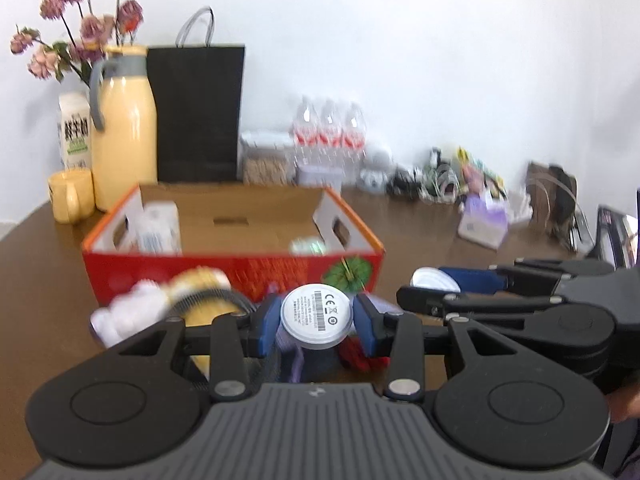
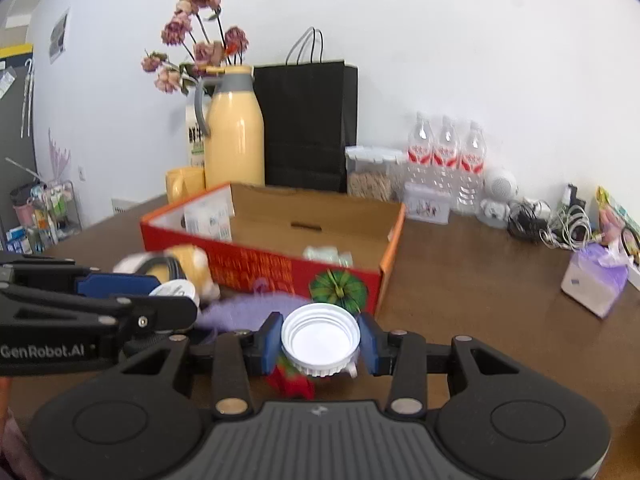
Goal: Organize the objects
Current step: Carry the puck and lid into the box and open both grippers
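Both grippers grip: left gripper (image 1: 317, 320) clamps a disc (image 1: 316, 315), right gripper (image 2: 320, 343) a cap (image 2: 319, 339). Next, likely the box (image 1: 240, 268) at frame centre.

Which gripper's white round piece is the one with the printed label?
The left gripper holds the labelled disc; the right gripper's is a hollow ribbed cap, no print.

Red box (image 2: 256, 268) w/ green motif, white cap (image 2: 319, 338), yellow jug (image 2: 235, 144).
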`<control>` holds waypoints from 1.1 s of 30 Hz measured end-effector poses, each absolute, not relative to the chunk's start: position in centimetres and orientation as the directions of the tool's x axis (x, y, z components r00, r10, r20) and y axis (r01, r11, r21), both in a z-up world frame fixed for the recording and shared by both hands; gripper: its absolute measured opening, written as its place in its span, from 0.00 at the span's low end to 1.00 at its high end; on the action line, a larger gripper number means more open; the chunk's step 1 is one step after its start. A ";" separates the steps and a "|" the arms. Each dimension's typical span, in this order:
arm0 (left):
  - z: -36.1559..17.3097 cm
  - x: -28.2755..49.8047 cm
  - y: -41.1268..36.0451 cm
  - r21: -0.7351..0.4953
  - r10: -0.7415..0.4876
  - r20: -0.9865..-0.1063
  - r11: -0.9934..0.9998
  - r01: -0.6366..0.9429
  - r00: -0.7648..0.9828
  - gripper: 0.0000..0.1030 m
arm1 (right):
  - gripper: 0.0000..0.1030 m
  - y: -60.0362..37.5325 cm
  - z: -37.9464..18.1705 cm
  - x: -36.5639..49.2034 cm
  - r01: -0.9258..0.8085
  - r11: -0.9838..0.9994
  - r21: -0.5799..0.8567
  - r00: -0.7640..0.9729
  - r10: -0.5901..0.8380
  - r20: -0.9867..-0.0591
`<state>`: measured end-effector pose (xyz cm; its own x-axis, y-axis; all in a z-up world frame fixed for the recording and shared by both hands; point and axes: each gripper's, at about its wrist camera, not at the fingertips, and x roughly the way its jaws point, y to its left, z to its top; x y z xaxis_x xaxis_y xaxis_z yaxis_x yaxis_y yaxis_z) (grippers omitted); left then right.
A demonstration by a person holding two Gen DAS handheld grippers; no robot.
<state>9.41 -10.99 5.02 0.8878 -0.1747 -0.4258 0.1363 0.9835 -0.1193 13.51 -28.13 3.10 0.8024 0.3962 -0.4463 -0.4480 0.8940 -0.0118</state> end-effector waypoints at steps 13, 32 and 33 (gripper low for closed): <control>8.6 17.0 -4.6 -0.147 -0.134 -0.344 0.985 0.087 0.929 0.39 | 0.38 -22.5 5.6 21.5 -0.408 0.911 0.065 0.831 0.400 -0.387; 3.5 29.5 -3.7 -0.158 -0.090 -0.554 0.987 0.001 0.827 0.39 | 0.38 -19.5 1.3 31.9 -0.256 0.961 0.104 0.816 0.272 -0.511; 3.4 29.5 -3.6 -0.154 -0.081 -0.555 0.988 -0.007 0.828 0.39 | 0.38 -19.4 1.2 31.9 -0.260 0.960 0.103 0.811 0.275 -0.516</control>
